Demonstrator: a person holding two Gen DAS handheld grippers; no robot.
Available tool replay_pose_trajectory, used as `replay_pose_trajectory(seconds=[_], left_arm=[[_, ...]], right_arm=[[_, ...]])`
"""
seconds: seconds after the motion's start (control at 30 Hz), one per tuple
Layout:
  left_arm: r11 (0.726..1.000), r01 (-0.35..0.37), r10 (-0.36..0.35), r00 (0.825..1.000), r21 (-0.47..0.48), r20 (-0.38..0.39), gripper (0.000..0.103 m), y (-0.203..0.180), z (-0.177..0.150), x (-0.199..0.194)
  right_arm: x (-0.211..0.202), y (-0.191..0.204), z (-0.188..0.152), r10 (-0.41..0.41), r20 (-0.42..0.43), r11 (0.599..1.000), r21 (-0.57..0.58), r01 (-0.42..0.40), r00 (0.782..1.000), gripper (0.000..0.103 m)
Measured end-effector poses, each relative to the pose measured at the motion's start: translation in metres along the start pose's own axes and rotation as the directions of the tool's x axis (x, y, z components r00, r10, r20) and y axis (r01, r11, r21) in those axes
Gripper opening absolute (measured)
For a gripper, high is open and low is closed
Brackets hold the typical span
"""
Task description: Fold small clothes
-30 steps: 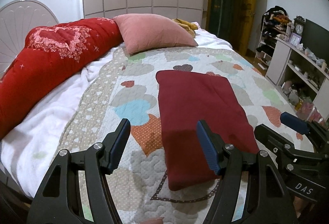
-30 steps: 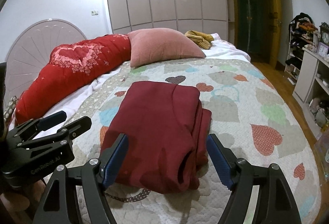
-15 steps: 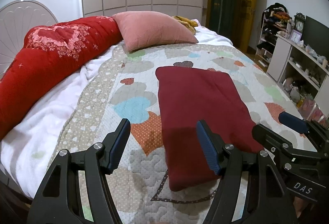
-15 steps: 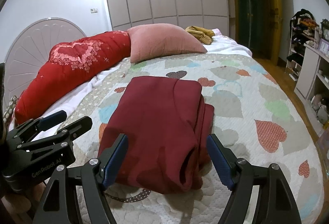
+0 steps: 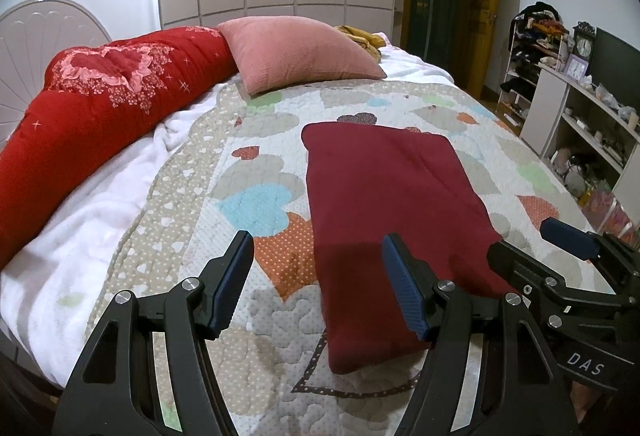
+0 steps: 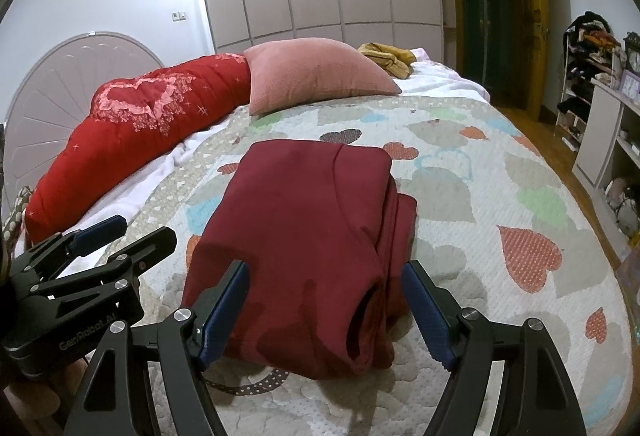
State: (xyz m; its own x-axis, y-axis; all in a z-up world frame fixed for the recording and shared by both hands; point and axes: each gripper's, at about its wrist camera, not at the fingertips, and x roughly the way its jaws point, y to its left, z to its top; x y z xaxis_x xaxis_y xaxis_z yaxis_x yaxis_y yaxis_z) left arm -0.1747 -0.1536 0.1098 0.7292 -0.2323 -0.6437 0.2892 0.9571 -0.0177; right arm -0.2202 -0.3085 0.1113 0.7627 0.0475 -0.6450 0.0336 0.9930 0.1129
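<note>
A dark red garment (image 5: 392,220) (image 6: 308,236) lies folded into a thick rectangle on the heart-patterned quilt (image 5: 256,204) (image 6: 480,204), with stacked layers and a sleeve opening at its near right corner. My left gripper (image 5: 320,284) hovers open over the garment's near left edge, one finger over the quilt and the other over the cloth. My right gripper (image 6: 326,312) is open above the garment's near end, with nothing pinched between its blue pads. Each gripper also shows in the other's view: right gripper (image 5: 536,256), left gripper (image 6: 128,236).
A rolled red duvet (image 5: 100,104) (image 6: 132,124) and a pink pillow (image 5: 300,52) (image 6: 316,76) lie at the head of the bed, with a yellow garment (image 6: 388,56) behind them. White shelving (image 5: 580,124) lines the right wall, past a strip of wooden floor.
</note>
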Motion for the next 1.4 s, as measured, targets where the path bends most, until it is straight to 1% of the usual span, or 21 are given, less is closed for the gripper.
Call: replay_pose_trajectory(seconds=[0.43,1.1,1.4], left_arm=[[1.000,-0.002,0.002,1.000,0.005,-0.011,0.067,-0.002,-0.002,0.005],[1.000,-0.003,0.003,0.999,0.003,-0.033,0.067,0.000,-0.002,0.016],[1.000,-0.007,0.007,1.000,0.006,-0.028,0.067,0.001,-0.002,0.018]], right_arm=[[0.003,0.003,-0.001,-0.004,-0.009,1.000,-0.004,0.004,1.000,0.076],[0.020,-0.002,0.001,0.000,-0.045,1.000,-0.022,-0.001,0.999,0.076],[0.024,0.000,0.001,0.001,-0.055,1.000,-0.031,-0.003,0.998,0.076]])
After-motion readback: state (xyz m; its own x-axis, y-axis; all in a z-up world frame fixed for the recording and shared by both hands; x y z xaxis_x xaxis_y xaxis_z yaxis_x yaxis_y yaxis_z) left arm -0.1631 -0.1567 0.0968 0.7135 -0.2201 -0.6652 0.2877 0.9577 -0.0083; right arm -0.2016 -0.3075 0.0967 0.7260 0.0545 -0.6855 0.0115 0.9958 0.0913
